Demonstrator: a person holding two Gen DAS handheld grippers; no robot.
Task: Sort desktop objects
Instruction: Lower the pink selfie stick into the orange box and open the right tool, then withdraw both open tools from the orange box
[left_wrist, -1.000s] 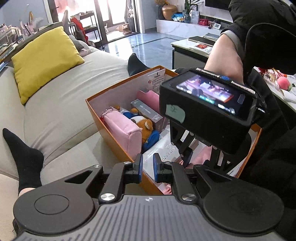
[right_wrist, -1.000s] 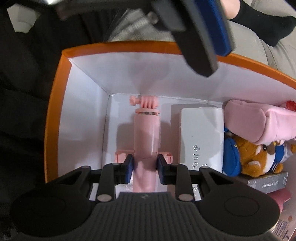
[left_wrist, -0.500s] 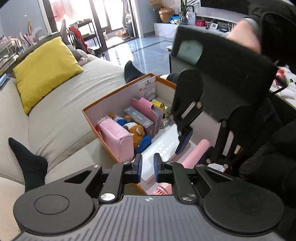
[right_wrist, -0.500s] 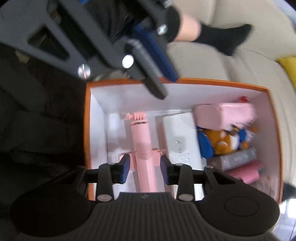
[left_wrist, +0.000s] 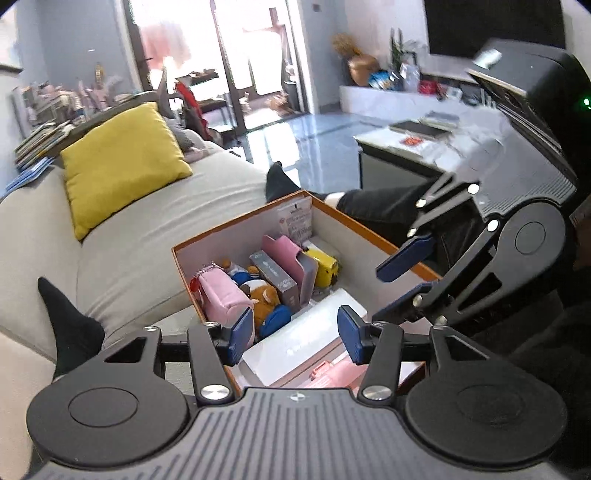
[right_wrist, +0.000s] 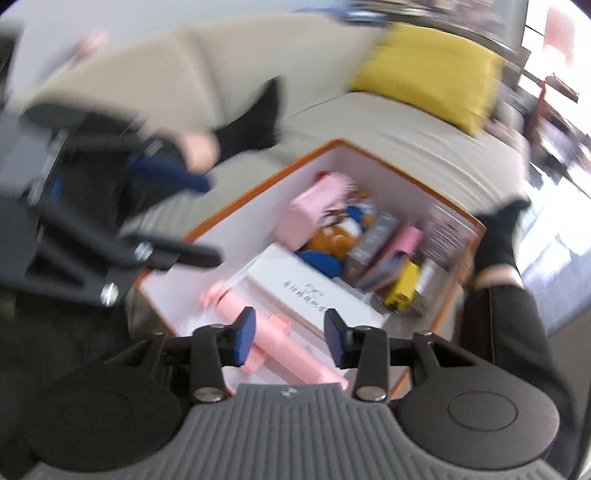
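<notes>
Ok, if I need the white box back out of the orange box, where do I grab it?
Judging by its pose, take the white box from above, jaws across its narrow width near the middle. It lies flat with its long sides exposed, the pink stick along one side and the plush bear at its far end, so the ends are crowded.

Setting: home living room. Evidence: grey sofa (left_wrist: 155, 236) with yellow cushion (left_wrist: 122, 162); glossy tiled floor (left_wrist: 306, 140); glazed doors (left_wrist: 236, 55) letting in daylight; low table (left_wrist: 424, 147) with books; cluttered shelves (left_wrist: 48, 110); dark TV screen (left_wrist: 491, 26) on wall.
</notes>
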